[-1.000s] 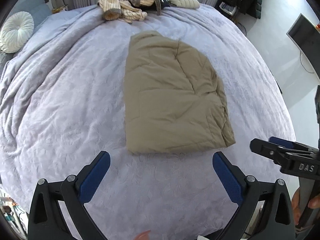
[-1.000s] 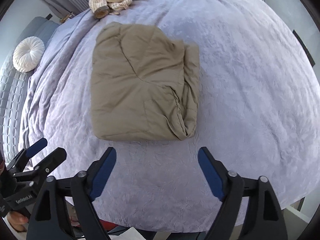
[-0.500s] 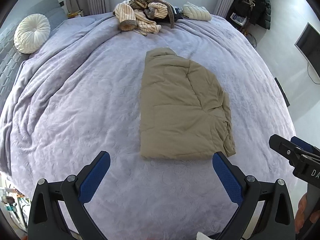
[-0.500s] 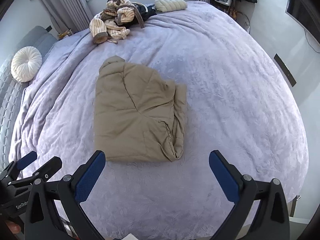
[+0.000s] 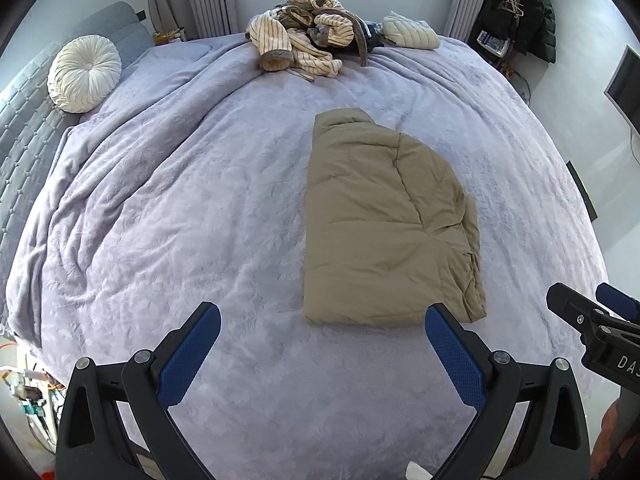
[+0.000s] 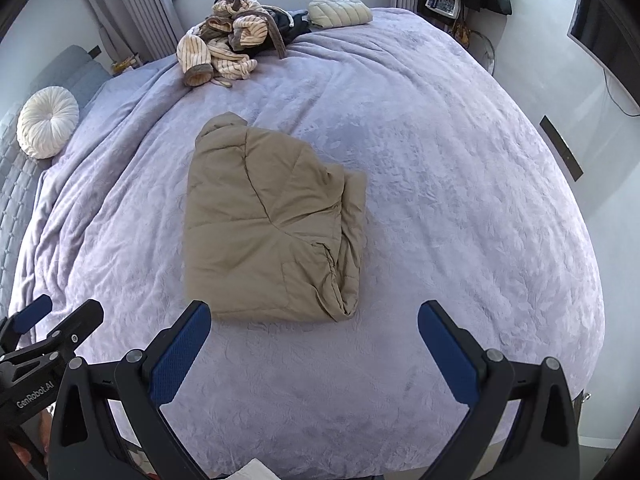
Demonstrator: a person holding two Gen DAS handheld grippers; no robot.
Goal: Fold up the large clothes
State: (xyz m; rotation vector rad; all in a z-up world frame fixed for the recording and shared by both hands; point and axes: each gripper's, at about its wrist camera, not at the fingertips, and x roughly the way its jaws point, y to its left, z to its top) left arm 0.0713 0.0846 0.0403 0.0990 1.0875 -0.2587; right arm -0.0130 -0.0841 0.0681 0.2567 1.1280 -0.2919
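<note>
Now both grippers, left gripper and right gripper, are hovering wide open, empty, near the folded tan jacket lying on the bed.

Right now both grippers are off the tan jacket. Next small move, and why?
Probably reach across for the striped cream garment heaped at the far edge of the lavender bedspread. The tan padded jacket already lies folded in a compact block, and both the left gripper and right gripper hang open and empty above the near edge.
</note>
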